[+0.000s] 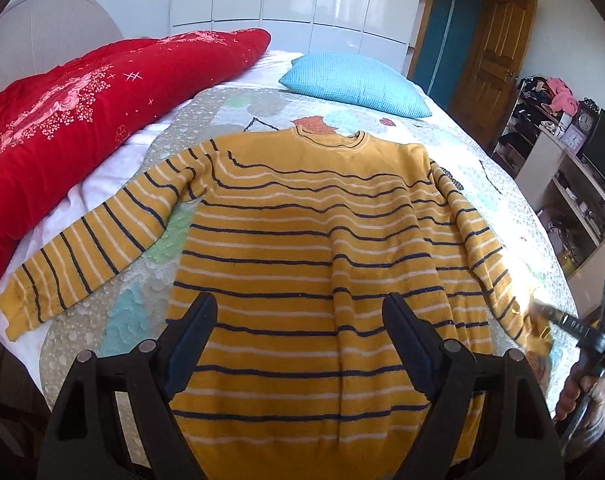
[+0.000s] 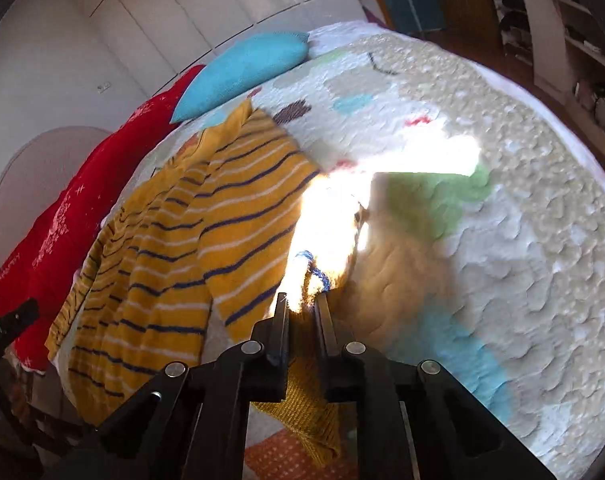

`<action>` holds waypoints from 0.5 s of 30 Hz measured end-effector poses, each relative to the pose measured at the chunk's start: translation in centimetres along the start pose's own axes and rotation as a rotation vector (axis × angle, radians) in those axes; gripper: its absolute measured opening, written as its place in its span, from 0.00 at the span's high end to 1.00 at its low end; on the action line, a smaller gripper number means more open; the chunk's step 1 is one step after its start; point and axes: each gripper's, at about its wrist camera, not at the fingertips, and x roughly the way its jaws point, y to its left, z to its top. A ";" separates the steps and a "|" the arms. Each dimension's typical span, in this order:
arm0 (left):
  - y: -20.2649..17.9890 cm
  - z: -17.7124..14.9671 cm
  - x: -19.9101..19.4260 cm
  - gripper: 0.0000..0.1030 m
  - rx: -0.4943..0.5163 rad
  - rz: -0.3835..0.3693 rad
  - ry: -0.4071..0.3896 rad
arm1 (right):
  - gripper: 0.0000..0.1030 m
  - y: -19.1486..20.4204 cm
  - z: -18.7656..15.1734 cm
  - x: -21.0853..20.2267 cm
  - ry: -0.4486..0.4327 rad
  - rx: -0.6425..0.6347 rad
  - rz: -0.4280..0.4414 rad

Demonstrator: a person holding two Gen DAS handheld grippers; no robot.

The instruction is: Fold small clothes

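A yellow sweater (image 1: 302,216) with dark and white stripes lies flat on the bed, neck away from me, left sleeve (image 1: 82,248) spread out to the left. My left gripper (image 1: 300,312) is open and empty, hovering over the sweater's lower body. My right gripper (image 2: 302,304) is shut on the cuff of the right sleeve (image 2: 246,216), which is lifted a little off the bed. The right gripper also shows in the left wrist view (image 1: 542,312) at the sleeve end. Sun glare hides part of the cuff.
The sweater rests on a patterned quilt (image 1: 482,184). A red duvet (image 1: 62,120) lies along the left side, a blue pillow (image 1: 358,82) at the head. Shelves (image 1: 562,184) and a wooden door (image 1: 490,60) stand to the right of the bed.
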 end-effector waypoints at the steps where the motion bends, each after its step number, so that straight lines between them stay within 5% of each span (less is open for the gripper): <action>1: 0.1 0.0 -0.1 0.19 0.005 0.010 -0.006 | 0.89 -1.0 1.0 -1.0 -0.039 0.027 -0.049; 3: 0.5 0.0 0.0 0.19 0.004 0.028 -0.010 | 0.89 -4.0 3.0 -2.9 -0.103 0.111 -0.153; 7: 1.5 -0.2 0.9 0.19 -0.036 0.026 0.016 | 0.84 -9.9 5.2 -5.1 -0.183 0.214 -0.493; 9: 1.6 -0.5 1.3 0.19 -0.045 0.016 0.027 | 0.84 -11.5 5.0 -6.6 -0.210 0.275 -0.460; 12: 1.3 -0.8 2.0 0.19 -0.034 0.026 0.036 | 0.64 -11.5 3.6 -9.3 -0.270 0.303 -0.384; 15: 1.3 -0.9 2.8 0.19 -0.036 0.011 0.057 | 0.58 -10.8 1.0 -10.4 -0.273 0.348 -0.223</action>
